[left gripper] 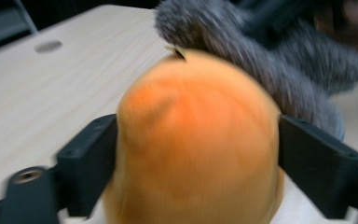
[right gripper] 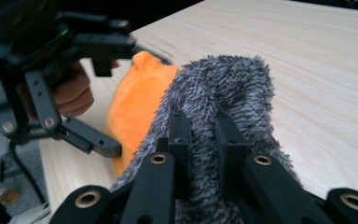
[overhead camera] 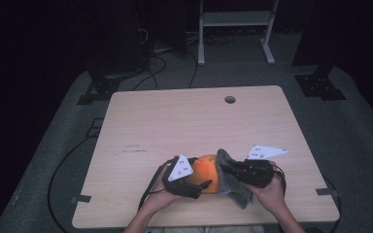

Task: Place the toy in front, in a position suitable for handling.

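Note:
An orange plush thing lies near the table's front edge, with a grey fuzzy cloth against its right side. My left gripper comes in from the left, its jaws spread wide to either side of the orange plush. In the right gripper view a small gap shows between the upper jaw and the orange plush, so the pads do not press on it. My right gripper is shut on a fold of the grey cloth, which bulges up between its jaws. The picture in the left gripper view is blurred.
The wooden table has a round cable hole near its far edge. Behind it, on the grey floor, stand a white frame and dark stands with cables. Both hands sit close together at the front edge.

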The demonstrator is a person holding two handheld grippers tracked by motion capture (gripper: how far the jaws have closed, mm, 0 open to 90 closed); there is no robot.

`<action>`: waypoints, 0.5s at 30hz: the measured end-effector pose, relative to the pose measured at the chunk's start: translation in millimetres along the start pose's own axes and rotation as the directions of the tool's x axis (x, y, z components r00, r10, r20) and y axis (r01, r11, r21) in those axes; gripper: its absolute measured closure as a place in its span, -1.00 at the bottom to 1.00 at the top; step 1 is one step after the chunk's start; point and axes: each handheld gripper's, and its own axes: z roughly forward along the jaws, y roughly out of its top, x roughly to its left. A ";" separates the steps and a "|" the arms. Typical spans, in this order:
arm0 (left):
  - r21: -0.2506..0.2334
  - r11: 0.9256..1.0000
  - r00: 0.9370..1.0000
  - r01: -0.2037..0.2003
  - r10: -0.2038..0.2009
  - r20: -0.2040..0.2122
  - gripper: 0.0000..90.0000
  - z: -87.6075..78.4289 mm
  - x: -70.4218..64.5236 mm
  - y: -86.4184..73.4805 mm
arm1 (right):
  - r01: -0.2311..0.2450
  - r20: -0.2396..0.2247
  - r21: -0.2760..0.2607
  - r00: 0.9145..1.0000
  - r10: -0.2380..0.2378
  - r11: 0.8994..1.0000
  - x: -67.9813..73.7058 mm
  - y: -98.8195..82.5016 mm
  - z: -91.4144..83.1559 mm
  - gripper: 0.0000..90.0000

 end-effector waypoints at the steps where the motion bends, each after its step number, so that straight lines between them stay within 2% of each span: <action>1: 0.008 1.000 1.000 0.014 -0.014 0.005 -0.75 0.4 0.7 0.3 | 0.021 -0.008 0.003 1.000 -0.021 1.000 4.4 1.3 1.5 0.74; 2: 0.020 1.000 1.000 0.008 -0.008 0.008 -0.75 0.5 1.2 -0.4 | 0.033 -0.012 0.008 0.999 -0.033 0.999 8.0 2.3 2.2 0.74; 3: 0.024 1.000 1.000 -0.013 0.013 0.010 -0.67 -0.9 2.6 -2.5 | 0.056 -0.007 0.008 0.998 -0.056 0.998 11.5 3.1 3.4 0.74; 4: 0.019 1.000 1.000 -0.012 0.012 0.016 -0.55 -2.9 4.3 -4.6 | 0.069 0.000 0.015 0.998 -0.069 0.997 12.2 3.1 3.6 0.74; 6: 0.026 1.000 0.999 -0.012 0.011 0.032 -0.45 -6.0 8.1 -7.2 | 0.029 -0.010 0.004 1.000 -0.029 1.000 4.2 1.2 2.1 0.74; 7: 0.033 0.999 0.999 -0.024 0.023 0.042 -0.42 -8.1 11.0 -9.1 | 0.017 0.001 0.011 1.000 -0.017 1.000 1.0 0.1 1.4 0.74; 9: 0.039 0.999 0.997 -0.016 0.013 0.076 -0.40 -11.2 16.5 -12.9 | 0.001 0.037 0.046 0.999 -0.003 0.999 -8.0 -4.8 1.6 0.74; 11: 0.043 0.999 0.995 -0.021 0.016 0.101 -0.40 -13.7 19.5 -15.8 | -0.053 0.040 0.070 0.998 0.050 0.996 -16.3 -9.7 1.6 0.75; 13: 0.046 0.998 0.993 -0.036 0.031 0.111 -0.40 -15.4 19.9 -16.9 | -0.053 0.030 0.050 0.998 0.051 0.997 -13.7 -7.4 -0.6 0.75; 15: 0.042 0.998 0.993 -0.045 0.040 0.115 -0.41 -15.9 20.1 -17.8 | -0.027 0.025 0.014 0.999 0.027 1.000 -6.5 -1.1 -2.8 0.74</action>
